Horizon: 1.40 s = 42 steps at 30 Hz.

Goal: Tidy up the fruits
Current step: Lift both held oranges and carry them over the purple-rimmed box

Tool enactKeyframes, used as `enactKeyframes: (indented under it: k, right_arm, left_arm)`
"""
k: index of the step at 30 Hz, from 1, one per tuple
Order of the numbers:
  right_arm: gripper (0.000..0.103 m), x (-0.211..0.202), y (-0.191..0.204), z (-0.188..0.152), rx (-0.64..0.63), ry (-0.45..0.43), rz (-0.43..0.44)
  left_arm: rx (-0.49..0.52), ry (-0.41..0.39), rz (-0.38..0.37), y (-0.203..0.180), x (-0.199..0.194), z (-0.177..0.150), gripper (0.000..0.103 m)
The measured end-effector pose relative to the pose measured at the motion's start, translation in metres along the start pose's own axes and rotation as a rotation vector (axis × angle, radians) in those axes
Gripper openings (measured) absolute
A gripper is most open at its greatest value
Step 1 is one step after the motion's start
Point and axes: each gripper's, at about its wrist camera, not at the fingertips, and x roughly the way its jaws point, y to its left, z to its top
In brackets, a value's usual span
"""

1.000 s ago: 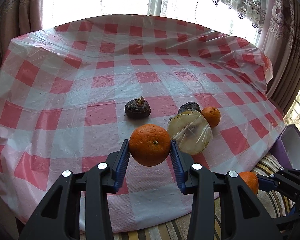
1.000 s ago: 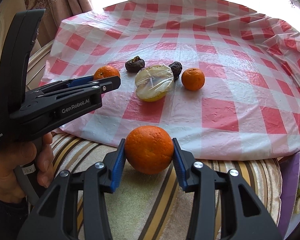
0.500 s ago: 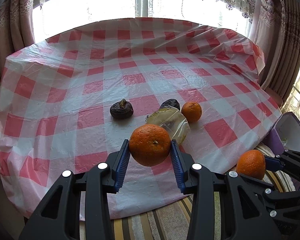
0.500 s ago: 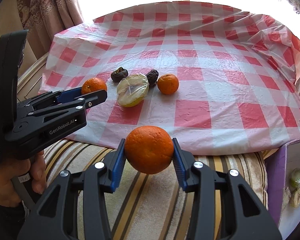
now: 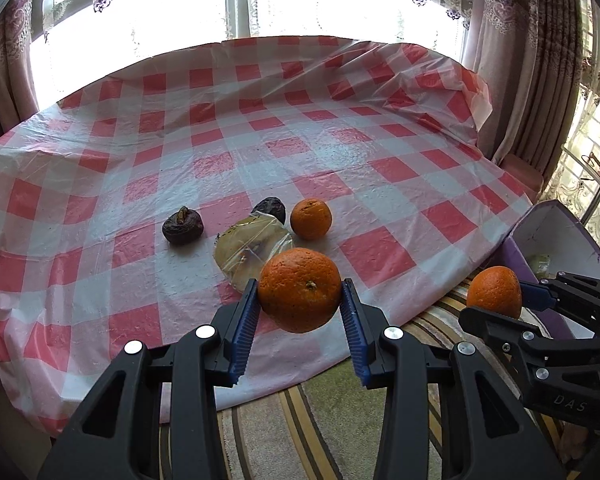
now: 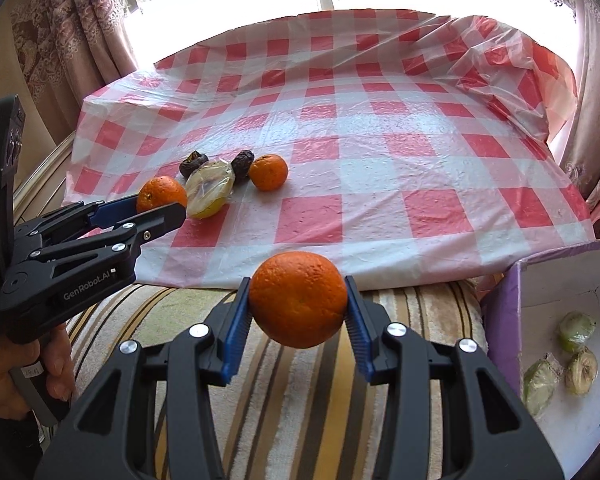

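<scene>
Both claws are clenching fruit: the left black gripper with blue ribbed pads (image 5: 300, 312) is grasping a round orange with a stem dimple (image 5: 299, 290) squarely between its fingertips, while the right black gripper (image 6: 298, 312) is pinching a second round orange (image 6: 298, 299) the same way. Beyond the left claw, a third small orange (image 5: 311, 218), a film-wrapped yellowish fruit (image 5: 252, 250) and two dark wrinkled fruits (image 5: 182, 226) are lying on the red-and-white checked plastic tablecloth (image 5: 380, 248); right of the right claw, a purple-walled box (image 6: 500, 296) is holding wrapped greenish fruits (image 6: 576, 330).

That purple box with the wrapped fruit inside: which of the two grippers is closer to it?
Right. The right gripper, clamping an orange, hangs just beside the purple box. The left gripper, holding its own orange, is over the table edge, farther away.
</scene>
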Motion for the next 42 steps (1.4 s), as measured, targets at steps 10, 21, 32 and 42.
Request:
enactKeyframes:
  k: [10, 21, 32, 42]
  right_arm:
    - [0.044, -0.025, -0.047, -0.006, 0.07, -0.034, -0.061]
    - [0.044, -0.061, -0.133, -0.015, 0.192, -0.074, -0.217]
    - [0.044, -0.086, -0.221, -0.048, 0.291, -0.018, -0.426]
    - [0.044, -0.08, -0.256, -0.074, 0.265, 0.107, -0.513]
  left_arm:
    - [0.091, 0.013, -0.075, -0.05, -0.001, 0.002, 0.039]
    - [0.225, 0.027, -0.2, -0.125, 0.005, 0.004, 0.039]
    - [0.375, 0.036, -0.32, -0.209, 0.015, 0.006, 0.039]
    - [0.48, 0.124, -0.408, -0.265, 0.037, -0.005, 0.039]
